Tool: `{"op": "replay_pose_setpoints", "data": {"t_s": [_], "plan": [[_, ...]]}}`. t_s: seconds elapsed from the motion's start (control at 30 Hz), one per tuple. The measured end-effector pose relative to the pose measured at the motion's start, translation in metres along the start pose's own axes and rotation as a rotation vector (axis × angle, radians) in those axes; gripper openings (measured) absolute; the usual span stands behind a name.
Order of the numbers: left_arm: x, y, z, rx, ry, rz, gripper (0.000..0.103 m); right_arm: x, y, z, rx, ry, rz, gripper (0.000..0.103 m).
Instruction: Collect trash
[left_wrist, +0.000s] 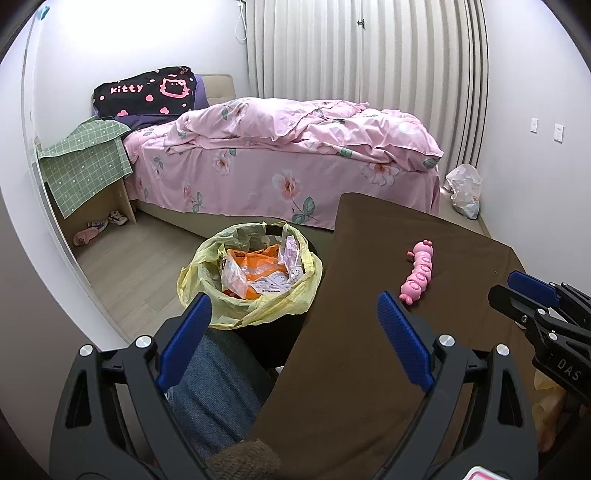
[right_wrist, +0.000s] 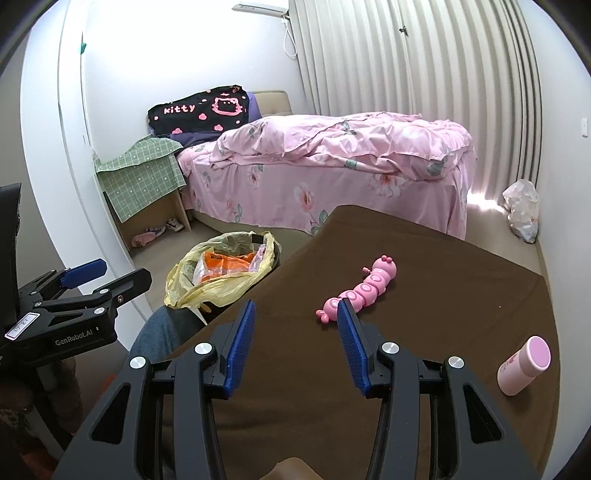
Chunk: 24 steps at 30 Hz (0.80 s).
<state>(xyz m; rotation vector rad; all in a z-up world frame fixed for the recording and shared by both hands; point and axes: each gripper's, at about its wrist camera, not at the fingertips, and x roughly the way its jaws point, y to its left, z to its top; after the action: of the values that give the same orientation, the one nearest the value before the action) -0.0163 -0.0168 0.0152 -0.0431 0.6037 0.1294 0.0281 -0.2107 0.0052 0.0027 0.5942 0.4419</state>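
Bin (left_wrist: 207, 273) at ten o'clock, holding wrappers; left gripper (left_wrist: 293, 341) and right gripper (right_wrist: 295, 345) hovering, jaws spread, empty, awaiting trash.

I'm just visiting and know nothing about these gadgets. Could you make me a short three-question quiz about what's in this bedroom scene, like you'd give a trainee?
1. True or false: the left gripper and the right gripper both stand open and hold nothing.
2. Where is the orange wrapper? A) on the bed B) in the yellow-lined bin C) on the brown table
3. Fill in: besides the pink caterpillar toy, the brown table carries a pink ____, lying on its side.

Key: 1 true; 2 B, in the yellow-lined bin; 3 bottle.
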Motion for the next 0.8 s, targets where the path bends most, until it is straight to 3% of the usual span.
{"op": "replay_pose_setpoints", "data": {"t_s": [0.8], "plan": [[0.0024,-0.0042,-0.0013,0.005,0.003,-0.01,0.087,-0.0031,-0.0075,0.0033,0.005,0.0,-0.004,0.043]]}}
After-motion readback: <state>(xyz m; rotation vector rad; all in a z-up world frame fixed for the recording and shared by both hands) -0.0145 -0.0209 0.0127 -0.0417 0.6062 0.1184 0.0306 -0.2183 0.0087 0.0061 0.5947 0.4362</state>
